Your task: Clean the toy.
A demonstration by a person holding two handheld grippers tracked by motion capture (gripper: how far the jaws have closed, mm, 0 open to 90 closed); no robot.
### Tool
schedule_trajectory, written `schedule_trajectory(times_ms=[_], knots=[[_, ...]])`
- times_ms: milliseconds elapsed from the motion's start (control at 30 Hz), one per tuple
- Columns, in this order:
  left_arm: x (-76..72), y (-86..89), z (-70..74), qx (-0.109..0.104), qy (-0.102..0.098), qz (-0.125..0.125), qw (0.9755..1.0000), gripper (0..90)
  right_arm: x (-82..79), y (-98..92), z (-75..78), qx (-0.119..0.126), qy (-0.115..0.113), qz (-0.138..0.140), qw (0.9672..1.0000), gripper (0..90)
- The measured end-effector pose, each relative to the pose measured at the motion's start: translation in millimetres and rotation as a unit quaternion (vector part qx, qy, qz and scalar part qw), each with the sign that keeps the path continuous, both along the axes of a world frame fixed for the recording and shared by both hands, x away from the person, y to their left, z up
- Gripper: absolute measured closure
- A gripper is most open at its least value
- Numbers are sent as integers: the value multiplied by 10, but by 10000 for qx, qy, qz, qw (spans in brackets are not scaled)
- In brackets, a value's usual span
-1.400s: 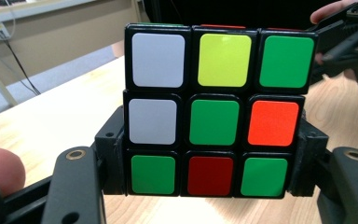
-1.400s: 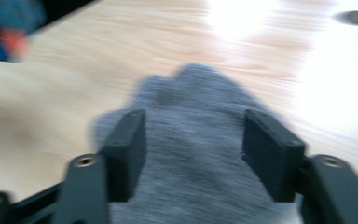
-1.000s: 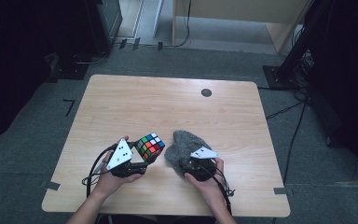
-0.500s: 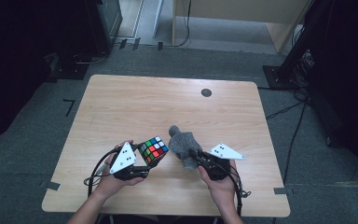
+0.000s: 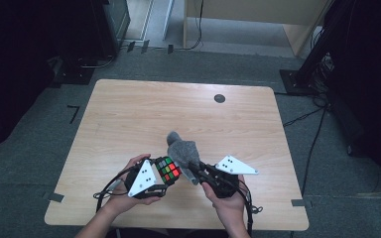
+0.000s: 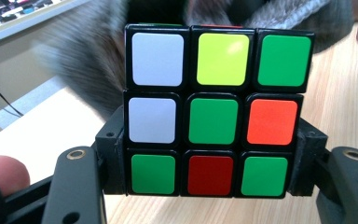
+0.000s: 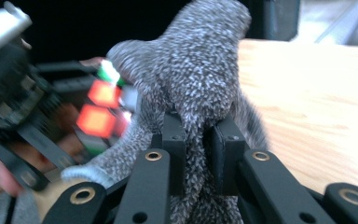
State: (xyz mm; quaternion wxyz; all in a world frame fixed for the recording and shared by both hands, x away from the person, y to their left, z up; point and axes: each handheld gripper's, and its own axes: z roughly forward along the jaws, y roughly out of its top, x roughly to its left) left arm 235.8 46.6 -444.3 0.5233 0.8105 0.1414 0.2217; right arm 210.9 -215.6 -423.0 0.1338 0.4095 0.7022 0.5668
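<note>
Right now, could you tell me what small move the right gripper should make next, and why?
Probably bring the grey fuzzy cloth across onto the puzzle cube: the right gripper is shut on the cloth, beside the cube that the left gripper clamps.

— Cube [image 6: 213, 112]: black-framed, scrambled; near face mixed green, white, yellow, orange, red. Clamped at its two sides, lifted off the table [image 5: 144, 114], near the front edge.

— And the cloth [image 7: 200, 88]?

— Grey, speckled, fuzzy. Pinched at a fold, bunched and standing upward, one flap drooping left. Held right beside the cube, seemingly brushing its far side; blurred there, so contact unclear.
</note>
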Motion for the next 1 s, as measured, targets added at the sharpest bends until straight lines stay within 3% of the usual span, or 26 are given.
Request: schedule_trajectory(times_ms=[67, 200, 233, 300, 400, 433, 633, 700, 767, 900, 1000], knots=[[18, -2, -18, 82, -15, 57, 9999, 342, -50, 48, 23, 43, -125, 207, 9997, 786], [-2, -47, -70, 226, -10, -3, 9997, 342, -153, 269, 115, -110, -438, 676, 9967, 780], [-18, -61, -69, 269, -67, -7, 9996, 342, -163, 303, 123, -179, -450, 676, 9965, 779], [-37, -63, -52, 214, -110, -53, 9997, 342, -130, 259, 111, -73, -370, 557, 9977, 780], [-35, -45, -12, 156, -142, -14, 9998, 342, -51, 79, 42, 69, -139, 129, 9998, 782], [-25, -37, -9, 125, -114, 7, 9999, 342, -41, 44, 25, 72, -106, 108, 9999, 783], [-18, -47, -45, 140, -23, -3, 9999, 342, -135, 220, 91, -13, -341, 559, 9979, 783], [-30, -54, -45, 147, -44, -83, 9998, 342, -135, 224, 104, 66, -286, 617, 9977, 786], [-48, -70, -42, 167, -95, -125, 9997, 342, -106, 168, 92, 142, -236, 542, 9981, 791], [-7, -52, -24, 107, -6, -9, 9999, 341, -58, 72, 41, -13, -148, 78, 9999, 796], [45, -4, -44, 33, 145, 49, 9999, 341, -64, 106, 26, -92, -95, 219, 9997, 799]])
